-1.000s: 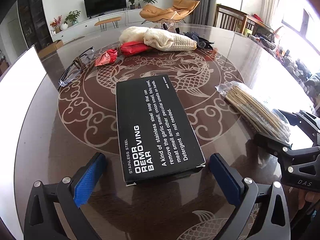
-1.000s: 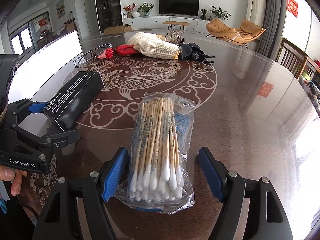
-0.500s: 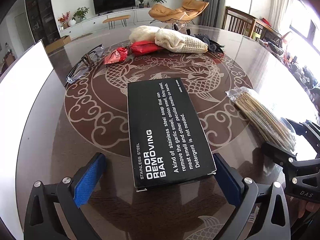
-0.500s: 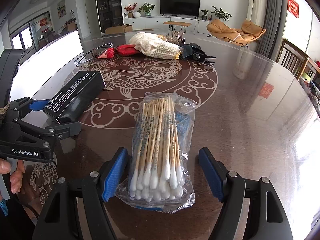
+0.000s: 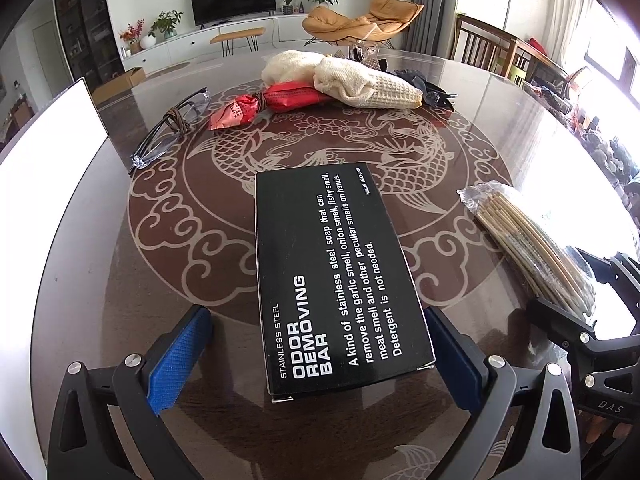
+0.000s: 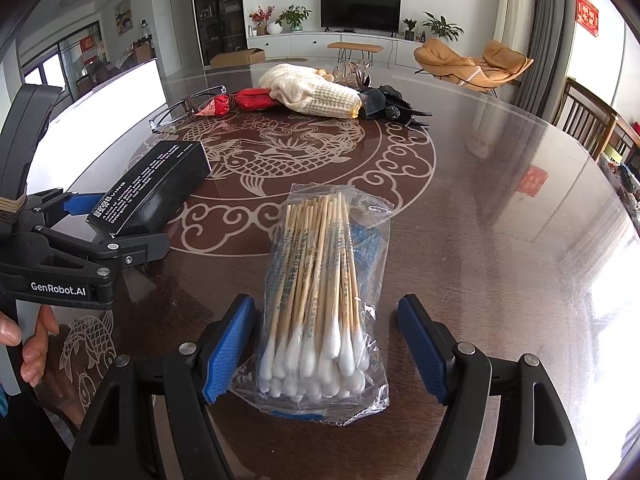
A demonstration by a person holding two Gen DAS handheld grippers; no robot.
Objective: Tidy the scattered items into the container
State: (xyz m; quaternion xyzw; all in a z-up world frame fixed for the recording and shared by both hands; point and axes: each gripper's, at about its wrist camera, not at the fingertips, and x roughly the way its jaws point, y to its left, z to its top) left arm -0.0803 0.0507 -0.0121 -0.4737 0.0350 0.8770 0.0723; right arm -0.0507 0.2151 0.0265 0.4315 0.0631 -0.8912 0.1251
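A black box marked "odor removing bar" (image 5: 336, 276) lies on the round table, its near end between the open fingers of my left gripper (image 5: 320, 356); the right pad (image 5: 452, 360) sits at the box's edge, the left pad stands apart. The box also shows in the right wrist view (image 6: 152, 188). A clear bag of cotton swabs (image 6: 320, 300) lies between the open fingers of my right gripper (image 6: 328, 352), untouched; it also shows in the left wrist view (image 5: 528, 244). A white container (image 5: 44, 156) stands at the table's left edge.
At the far side lie glasses (image 5: 172, 128), a red wrapped packet (image 5: 272, 104), a cream knitted cloth (image 5: 360, 84) and dark hair clips (image 6: 392, 112). The right gripper's body (image 5: 592, 356) shows at the left view's right edge. Chairs stand beyond the table.
My left gripper has shifted so the black box sits more centred and square between its fingers. My right gripper and the swab bag have hardly moved.
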